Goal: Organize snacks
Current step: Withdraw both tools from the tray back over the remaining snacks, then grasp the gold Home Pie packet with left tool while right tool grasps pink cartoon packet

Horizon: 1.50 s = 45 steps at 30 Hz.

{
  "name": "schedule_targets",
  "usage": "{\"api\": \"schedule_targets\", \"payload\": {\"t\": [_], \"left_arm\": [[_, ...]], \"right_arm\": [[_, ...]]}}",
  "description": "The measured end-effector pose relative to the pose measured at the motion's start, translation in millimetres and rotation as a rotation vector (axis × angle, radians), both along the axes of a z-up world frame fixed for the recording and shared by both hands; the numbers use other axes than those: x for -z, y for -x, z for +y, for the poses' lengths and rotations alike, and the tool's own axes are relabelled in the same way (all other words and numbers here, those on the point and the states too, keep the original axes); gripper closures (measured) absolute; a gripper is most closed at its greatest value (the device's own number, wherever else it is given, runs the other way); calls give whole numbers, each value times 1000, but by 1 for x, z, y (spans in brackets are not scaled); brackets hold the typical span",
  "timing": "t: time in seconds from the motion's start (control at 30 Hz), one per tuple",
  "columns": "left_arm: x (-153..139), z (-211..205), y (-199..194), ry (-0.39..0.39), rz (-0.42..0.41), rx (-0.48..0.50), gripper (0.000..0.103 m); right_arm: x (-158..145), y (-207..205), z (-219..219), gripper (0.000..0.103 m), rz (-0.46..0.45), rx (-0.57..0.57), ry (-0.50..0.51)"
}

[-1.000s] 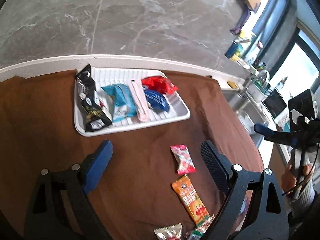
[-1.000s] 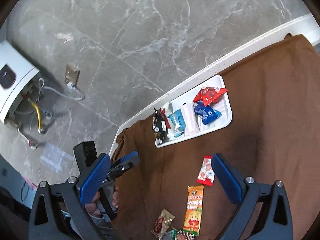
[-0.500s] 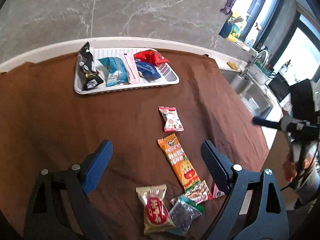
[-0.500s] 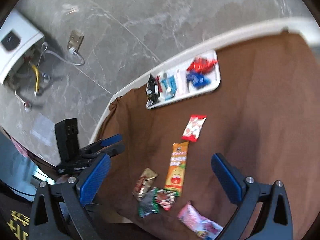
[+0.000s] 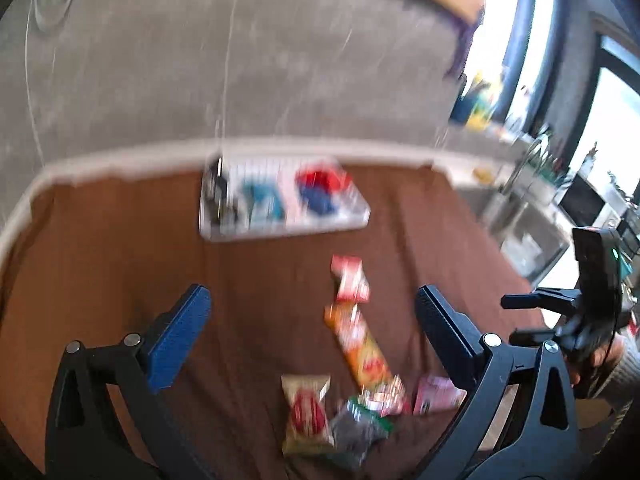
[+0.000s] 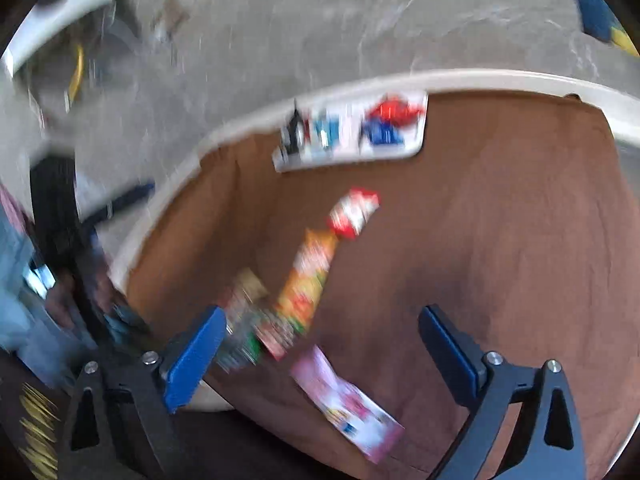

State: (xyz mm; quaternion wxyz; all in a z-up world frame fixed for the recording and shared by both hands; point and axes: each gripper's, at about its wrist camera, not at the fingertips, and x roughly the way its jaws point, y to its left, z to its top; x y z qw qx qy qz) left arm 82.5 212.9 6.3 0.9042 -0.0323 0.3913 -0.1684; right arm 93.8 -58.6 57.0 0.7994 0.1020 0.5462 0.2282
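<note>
Left gripper (image 5: 312, 312): jaws opening, almost at their widest, nothing between the pads; it hangs over the brown cloth (image 5: 120, 264) on the near side of the white tray (image 5: 280, 232).
Right gripper (image 6: 320, 344): fingers spread wide and empty, also on the near side of the tray.
Loose snacks: a cluster lies farthest from the tray, at the near cloth edge: a tan packet with a red disc (image 5: 306, 412), a dark green-edged packet (image 5: 360, 432), a pink packet (image 6: 348, 404).
Orange packet (image 5: 358, 346): long, between the cluster and the tray.
Red-and-white packet (image 5: 350, 280): the loose one nearest the tray.
Tray: already holds several snacks, blurred.
Step in hand: likely choosing the next loose packet.
Next move: lower one gripper over a single packet, astride its narrow width, then close.
</note>
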Motion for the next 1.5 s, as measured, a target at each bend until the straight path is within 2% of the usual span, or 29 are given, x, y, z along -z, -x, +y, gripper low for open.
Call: {"api": "schedule_targets", "payload": {"t": [0.07, 0.2, 0.27, 0.43, 0.57, 0.67, 0.87, 1.0, 1.03, 1.1, 1.13, 1.17, 1.23, 1.3, 1.33, 1.43, 1.47, 1.5], "left_arm": [[23, 1, 2, -3, 65, 6, 0], [60, -5, 7, -53, 167, 9, 0], [74, -8, 9, -64, 197, 20, 0], [103, -14, 6, -92, 277, 13, 0], [115, -24, 4, -121, 312, 37, 1], [120, -29, 6, -137, 319, 52, 1], [127, -29, 2, -104, 352, 53, 1], [127, -33, 3, -123, 347, 75, 1], [127, -35, 3, -138, 333, 83, 5], [126, -38, 5, -163, 316, 91, 25], [126, -39, 5, -166, 311, 91, 44], [128, -39, 5, -164, 318, 96, 48], [136, -40, 2, -174, 361, 103, 48], [140, -38, 2, -168, 366, 101, 48], [141, -37, 2, -169, 367, 94, 52], [147, -31, -1, -161, 389, 75, 68], [149, -30, -1, -163, 395, 73, 70], [148, -30, -1, -167, 384, 81, 71]], "right_arm": [[16, 11, 15, 7, 6, -82, 130], [34, 31, 35, 22, -17, -221, 266], [43, 37, 42, 26, -17, -282, 329], [58, 47, 53, 26, -32, -379, 386], [66, 53, 60, 34, -41, -422, 428], [67, 56, 61, 36, -45, -427, 438], [70, 51, 60, 36, -37, -423, 429], [72, 51, 58, 36, -26, -412, 410], [72, 50, 58, 36, -25, -411, 409], [72, 50, 58, 36, -27, -407, 406], [72, 50, 58, 36, -27, -407, 406], [72, 50, 58, 36, -30, -407, 407], [72, 50, 58, 36, -31, -407, 407], [73, 51, 58, 36, -32, -408, 409], [73, 51, 58, 36, -32, -408, 408], [74, 50, 57, 45, -22, -404, 386], [74, 50, 56, 49, -20, -405, 377], [74, 50, 56, 57, -20, -409, 371]]}}
